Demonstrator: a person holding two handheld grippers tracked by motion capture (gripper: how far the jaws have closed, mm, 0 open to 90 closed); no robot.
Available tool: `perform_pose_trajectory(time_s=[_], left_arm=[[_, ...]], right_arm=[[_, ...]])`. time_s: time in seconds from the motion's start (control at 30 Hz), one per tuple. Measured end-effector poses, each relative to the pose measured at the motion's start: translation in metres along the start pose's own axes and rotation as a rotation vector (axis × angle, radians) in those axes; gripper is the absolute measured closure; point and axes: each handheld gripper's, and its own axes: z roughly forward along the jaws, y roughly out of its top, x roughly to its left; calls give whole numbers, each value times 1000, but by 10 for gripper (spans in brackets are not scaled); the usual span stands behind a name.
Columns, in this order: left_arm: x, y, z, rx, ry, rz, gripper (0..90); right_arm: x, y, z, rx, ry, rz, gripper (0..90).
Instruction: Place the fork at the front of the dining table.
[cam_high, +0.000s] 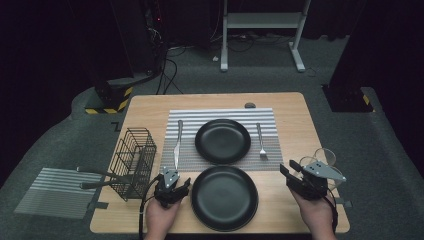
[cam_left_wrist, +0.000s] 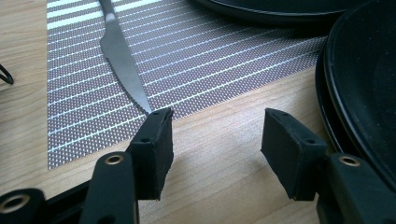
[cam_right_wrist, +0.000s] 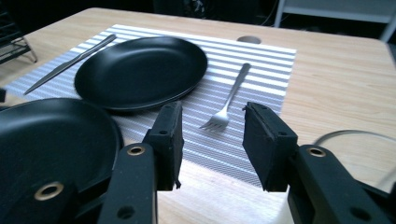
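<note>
Wooden counter (cam_high: 295, 115), striped mat (cam_high: 220, 116); left hand-held gripper (cam_left_wrist: 215, 135) open, empty, near knife (cam_left_wrist: 122, 60); right hand-held gripper (cam_right_wrist: 212, 135) open, empty, facing fork (cam_right_wrist: 227, 100)

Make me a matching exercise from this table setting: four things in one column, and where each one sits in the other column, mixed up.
Things:
1. knife
2. fork
3. wire basket
4. near black plate

Places:
A. on the bare wood, between the two grippers
B. on the striped placemat, right of the far plate
C. at the table's left edge
D. on the striped placemat, left of the far plate

Pairs: 1-D, 2-B, 3-C, 4-A
</note>
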Motion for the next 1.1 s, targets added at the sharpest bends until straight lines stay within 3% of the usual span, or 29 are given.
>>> perform_pose_trajectory(time_s=[0.2, 0.23, 0.3, 0.43, 0.77, 0.8, 0.93, 1.07, 1.1], left_arm=[[0, 0, 0, 5, -3, 4, 434], [-3, -1, 2, -16, 3, -33, 434], [0, 0, 1, -3, 1, 10, 434], [-3, 0, 1, -2, 2, -23, 434], [-2, 0, 1, 7, -3, 11, 434], [-2, 0, 1, 8, -4, 13, 434], [-3, 0, 1, 8, -2, 14, 434], [-3, 0, 1, 8, -2, 16, 434], [-3, 0, 1, 8, -2, 16, 434]], right_arm=[[-5, 2, -4, -8, -26, 8, 562], [-5, 2, -5, -12, -29, 11, 563], [-7, 3, -6, -21, -35, 12, 563], [-12, 4, -10, -21, -45, 25, 570], [-17, 2, -13, -16, -85, 34, 617], [-17, 1, -11, -38, -94, 37, 623], [-20, -1, -13, 4, -99, 51, 633], [-21, -4, -9, -12, -115, 61, 644], [-21, -4, -10, 6, -111, 59, 648]])
